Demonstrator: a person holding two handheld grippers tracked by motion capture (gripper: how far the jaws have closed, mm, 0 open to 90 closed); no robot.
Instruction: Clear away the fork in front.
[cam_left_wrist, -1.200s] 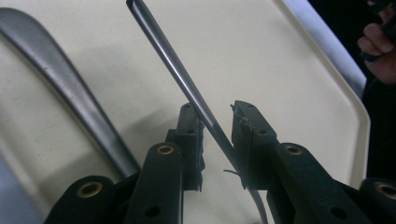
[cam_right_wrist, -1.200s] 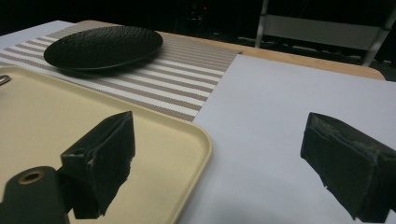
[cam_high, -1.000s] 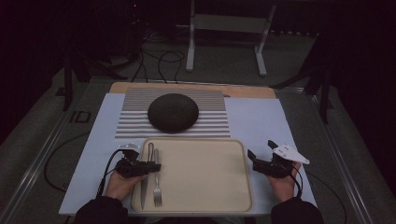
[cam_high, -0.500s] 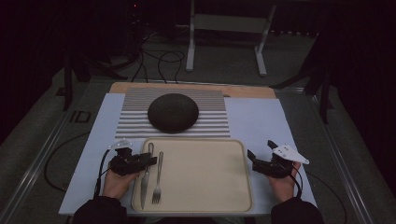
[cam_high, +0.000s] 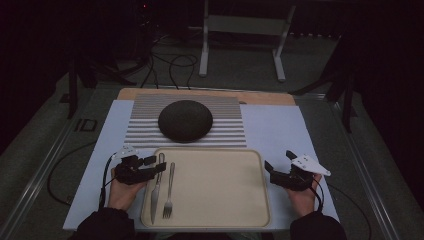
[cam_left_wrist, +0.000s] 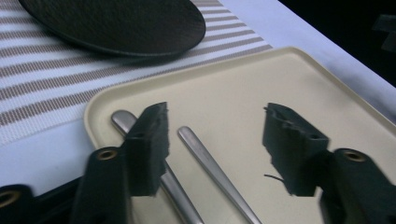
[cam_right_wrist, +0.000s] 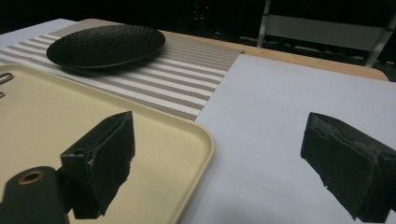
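Left gripper (cam_high: 156, 165) sits low over the near-left corner of the tray (cam_high: 215, 220), jaws spread apart and holding nothing, and in the left gripper view the fork's (cam_high: 169, 191) handle (cam_left_wrist: 212, 175) runs right up between them while the knife (cam_high: 156, 186) passes under the left-hand jaw. Both pieces lie side by side along the tray's left edge, handles toward the far side. I'd call these thin, stiff, light steel, smooth and likely to slip or pivot if caught near one end, so a pinch across the fork's handle near its middle looks the safest hold. The tray's raised rim leaves little room to get underneath. Beyond the tray, a dark plate (cam_high: 185, 120) rests on the striped mat (cam_high: 232, 127) toward the far edge of the desk (cam_high: 280, 125). Right gripper (cam_high: 277, 170) waits just off the tray's right edge, jaws wide and empty.
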